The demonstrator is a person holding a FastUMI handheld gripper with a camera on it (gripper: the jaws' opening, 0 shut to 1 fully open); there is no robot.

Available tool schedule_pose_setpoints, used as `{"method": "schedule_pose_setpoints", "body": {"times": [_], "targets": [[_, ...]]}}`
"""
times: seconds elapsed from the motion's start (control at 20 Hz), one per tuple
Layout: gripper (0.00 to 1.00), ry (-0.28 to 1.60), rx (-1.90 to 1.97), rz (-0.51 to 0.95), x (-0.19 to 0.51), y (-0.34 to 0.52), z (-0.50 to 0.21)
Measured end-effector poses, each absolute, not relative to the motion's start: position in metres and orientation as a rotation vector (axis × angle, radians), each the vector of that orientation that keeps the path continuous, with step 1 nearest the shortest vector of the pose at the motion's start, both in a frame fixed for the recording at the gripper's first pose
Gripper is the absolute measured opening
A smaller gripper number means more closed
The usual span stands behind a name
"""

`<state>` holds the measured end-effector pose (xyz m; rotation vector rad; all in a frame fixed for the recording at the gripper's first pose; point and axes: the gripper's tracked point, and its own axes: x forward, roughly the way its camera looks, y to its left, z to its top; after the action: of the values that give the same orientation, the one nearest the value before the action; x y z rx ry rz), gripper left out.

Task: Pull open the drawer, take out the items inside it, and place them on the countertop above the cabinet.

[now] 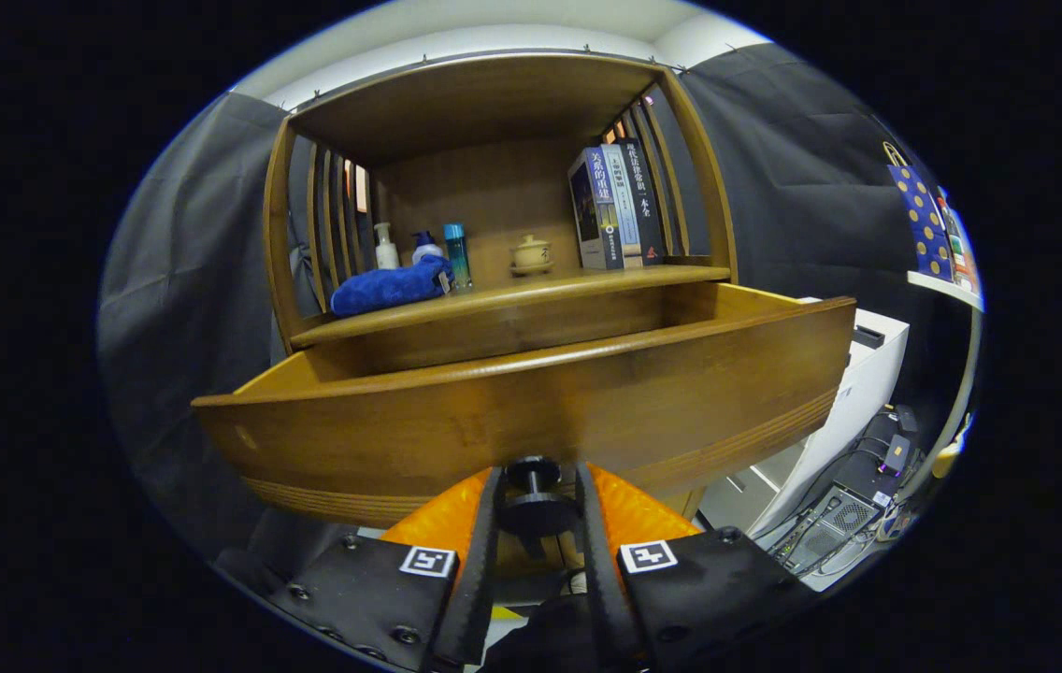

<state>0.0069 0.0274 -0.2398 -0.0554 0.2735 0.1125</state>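
A wooden drawer [531,411] stands pulled out from the cabinet toward me, its front panel close ahead. Its inside is hidden behind the front panel. A dark round knob [536,495] on the drawer front sits between my two fingers, and my gripper [537,500] is shut on it, both fingers pressing its sides. Above the drawer lies the wooden countertop [587,283] inside an open shelf frame. On it rest a blue rolled cloth [389,286], a white bottle [386,248], a teal bottle [457,252], a small lidded cup [531,254] and several upright books [615,207].
Slatted wooden sides [330,224] and a top board enclose the countertop niche. A white unit [853,393] stands to the right of the cabinet, with cables and a computer case [835,519] on the floor below. A white shelf [947,285] carries items at far right.
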Motion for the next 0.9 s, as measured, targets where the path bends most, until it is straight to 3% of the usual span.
{"method": "schedule_pose_setpoints", "body": {"times": [0.45,0.9], "targets": [[0.97,0.193,-0.089,0.172,0.014,0.048,-0.152],[0.98,0.312,-0.046,0.143,0.082,0.06,-0.139]]}}
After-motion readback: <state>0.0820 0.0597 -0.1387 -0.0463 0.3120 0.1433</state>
